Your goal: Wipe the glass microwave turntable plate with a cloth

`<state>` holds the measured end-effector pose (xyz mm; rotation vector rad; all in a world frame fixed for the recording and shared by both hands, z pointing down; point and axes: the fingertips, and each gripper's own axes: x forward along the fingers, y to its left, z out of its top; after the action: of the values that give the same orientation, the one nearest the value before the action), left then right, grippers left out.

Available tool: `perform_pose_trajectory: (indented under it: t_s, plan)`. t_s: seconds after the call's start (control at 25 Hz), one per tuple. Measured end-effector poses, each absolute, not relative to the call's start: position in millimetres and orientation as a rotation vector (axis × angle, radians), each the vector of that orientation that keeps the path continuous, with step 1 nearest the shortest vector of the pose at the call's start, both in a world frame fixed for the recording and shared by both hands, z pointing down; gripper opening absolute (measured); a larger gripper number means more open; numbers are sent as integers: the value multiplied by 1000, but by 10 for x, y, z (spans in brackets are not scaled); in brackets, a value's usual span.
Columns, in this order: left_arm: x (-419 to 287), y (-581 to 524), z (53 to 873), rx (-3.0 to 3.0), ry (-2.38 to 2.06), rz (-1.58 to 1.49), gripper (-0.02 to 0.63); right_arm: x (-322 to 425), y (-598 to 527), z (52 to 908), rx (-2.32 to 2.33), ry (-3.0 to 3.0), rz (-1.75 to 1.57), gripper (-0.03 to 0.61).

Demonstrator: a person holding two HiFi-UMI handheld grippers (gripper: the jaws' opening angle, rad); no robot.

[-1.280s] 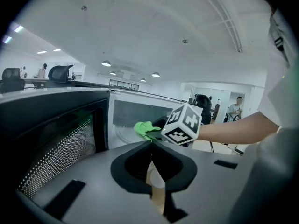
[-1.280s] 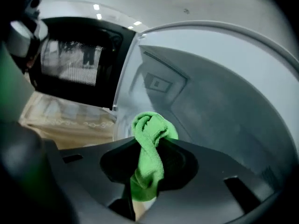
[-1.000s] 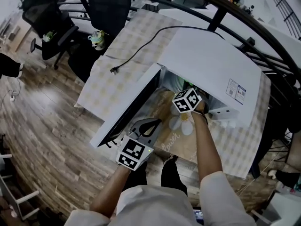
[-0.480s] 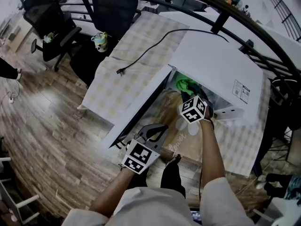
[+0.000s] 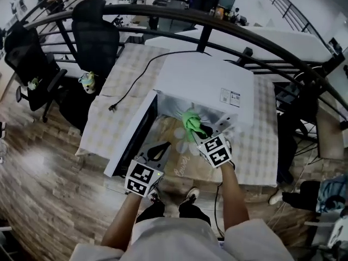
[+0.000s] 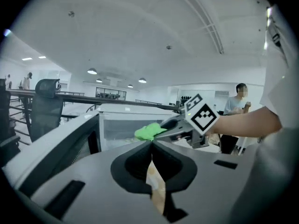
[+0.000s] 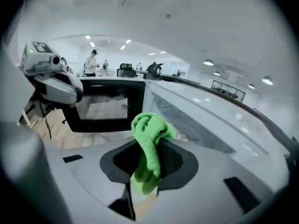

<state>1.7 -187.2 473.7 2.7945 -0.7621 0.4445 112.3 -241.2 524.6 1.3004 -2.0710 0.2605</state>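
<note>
The white microwave point(image 5: 201, 83) stands on a table with its door point(image 5: 133, 140) swung open to the left. My right gripper point(image 5: 197, 130) is shut on a bunched green cloth point(image 5: 191, 121), held just in front of the open cavity. In the right gripper view the cloth point(image 7: 147, 125) sticks up from between the jaws and hangs below them. My left gripper point(image 5: 166, 145) is shut with nothing in it, low beside the door's front edge. From the left gripper view I see the cloth point(image 6: 149, 131) and the right gripper point(image 6: 180, 129) ahead. I cannot make out the glass turntable plate in any view.
A black power cord point(image 5: 130, 86) runs across the checked tablecloth point(image 5: 103, 113) left of the microwave. Black office chairs point(image 5: 95, 23) and a curved dark railing point(image 5: 163, 10) lie beyond. A person point(image 6: 236, 107) stands in the background. The person's feet are at the table's front edge.
The right gripper has drawn back out of the microwave cavity with the green cloth. The head view has pulled back and higher. The left gripper stays by the door.
</note>
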Motion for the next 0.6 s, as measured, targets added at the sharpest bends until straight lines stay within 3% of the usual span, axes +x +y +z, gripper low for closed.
perform_pose_trajectory:
  t_s: [0.6]
  plan:
    - [613, -2319, 2981, 3083, -943, 190, 18, 2515, -1588, 2869, 1937, -2022, 9, 101]
